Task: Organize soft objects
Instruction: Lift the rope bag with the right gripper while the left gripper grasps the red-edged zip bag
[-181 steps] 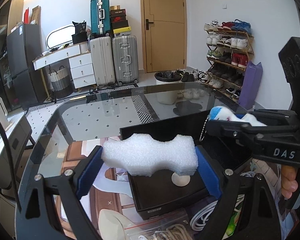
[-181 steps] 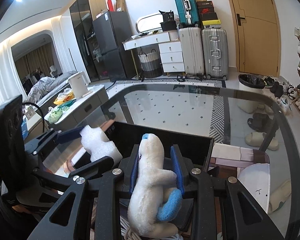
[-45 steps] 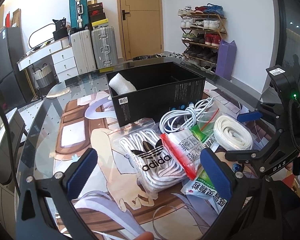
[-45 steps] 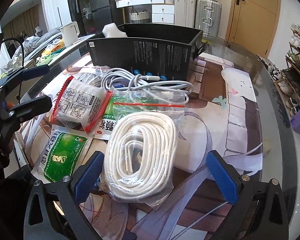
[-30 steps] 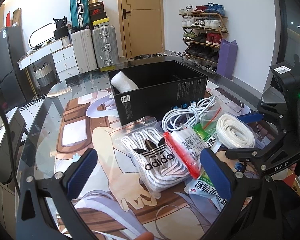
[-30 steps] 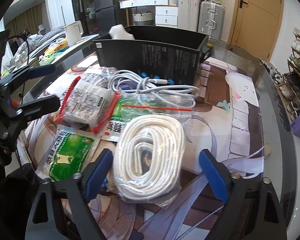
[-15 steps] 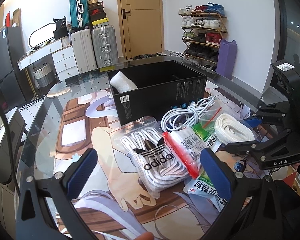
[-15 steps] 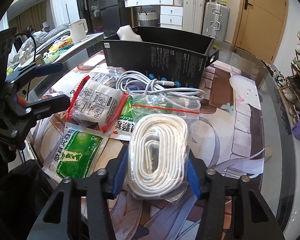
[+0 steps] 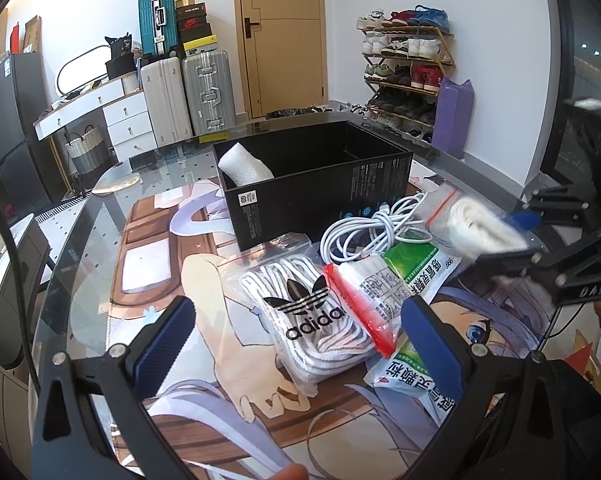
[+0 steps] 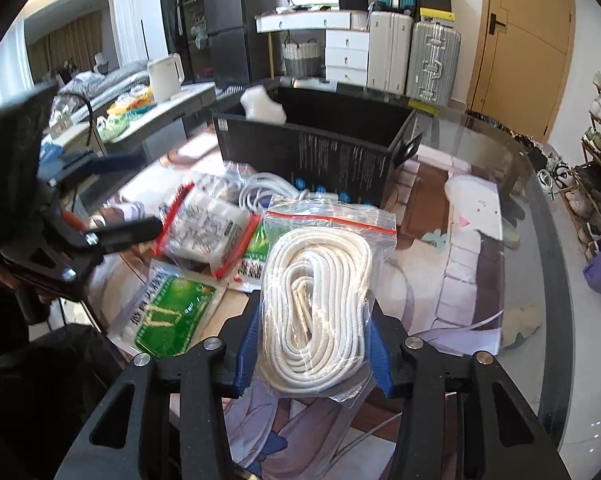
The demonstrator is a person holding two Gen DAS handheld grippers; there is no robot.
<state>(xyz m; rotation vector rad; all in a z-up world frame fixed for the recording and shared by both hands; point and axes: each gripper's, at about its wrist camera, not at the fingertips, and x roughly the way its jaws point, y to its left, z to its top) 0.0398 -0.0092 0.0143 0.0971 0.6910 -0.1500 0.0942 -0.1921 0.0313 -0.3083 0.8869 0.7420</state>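
1. While the right gripper (image 10: 314, 354) clamps the lower part of the rope bag (image 10: 320, 300), the step in hand looks like carrying it to the box (image 10: 324, 148). The bag appears lifted off the pile, though its underside is hidden.
2. Ahead of that gripper stands the box, open at the top, with a foam block (image 10: 262, 110) poking over its far-left corner. The next move probably calls for raising the bag above the near wall before letting go.
3. Spread wide and gripping nothing, the left gripper (image 9: 296, 332) hangs above the adidas bag (image 9: 312, 308), likely the next pick.
4. As for materials: the rope bag is clear, crinkly plastic with a red zip strip around a thick, soft white coil, so it should squash between the pads and droop.
5. Ahead and right of the left gripper lie a red-edged pouch (image 9: 370, 294), green packets (image 9: 418, 266) and a loose white cable (image 9: 364, 232), glossy or slippery.
6. Beneath everything, the table (image 9: 100, 216) is smooth glass over a printed mat.
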